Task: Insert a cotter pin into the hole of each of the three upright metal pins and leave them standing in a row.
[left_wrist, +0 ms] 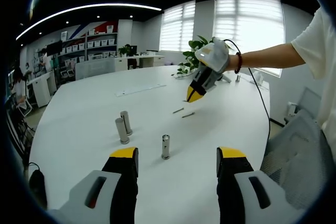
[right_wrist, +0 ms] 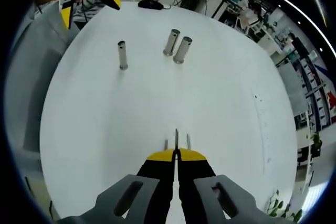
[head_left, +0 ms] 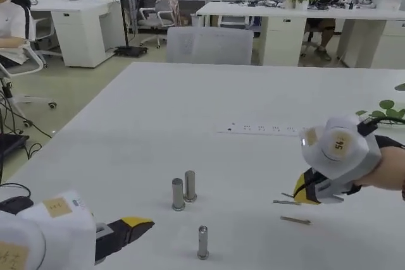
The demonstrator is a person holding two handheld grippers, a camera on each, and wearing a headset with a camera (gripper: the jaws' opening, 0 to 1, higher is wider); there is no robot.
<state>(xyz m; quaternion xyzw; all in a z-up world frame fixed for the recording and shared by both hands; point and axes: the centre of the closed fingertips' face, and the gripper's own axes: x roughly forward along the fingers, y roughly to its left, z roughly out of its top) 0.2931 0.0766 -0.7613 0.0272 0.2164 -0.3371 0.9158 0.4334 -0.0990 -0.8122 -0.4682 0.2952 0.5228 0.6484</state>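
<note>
Three upright metal pins stand on the white table (head_left: 126,131): two close together (head_left: 178,194) (head_left: 190,186) and one alone nearer me (head_left: 202,242). From the left gripper view the single pin (left_wrist: 165,146) stands just ahead of the open left gripper (left_wrist: 178,156), with the pair (left_wrist: 123,126) further left. My right gripper (head_left: 299,198) hovers low at the right, its jaws shut with a thin cotter pin (right_wrist: 176,137) poking out of the tips. Two more cotter pins (left_wrist: 178,110) (left_wrist: 188,114) lie on the table beneath it. The left gripper (head_left: 136,224) sits at the lower left.
A white power strip (head_left: 261,129) lies flat across the table's far side. A grey chair back (head_left: 209,45) stands at the far edge. Plant leaves (head_left: 386,110) reach in at the right edge. Desks, chairs and seated people fill the room behind.
</note>
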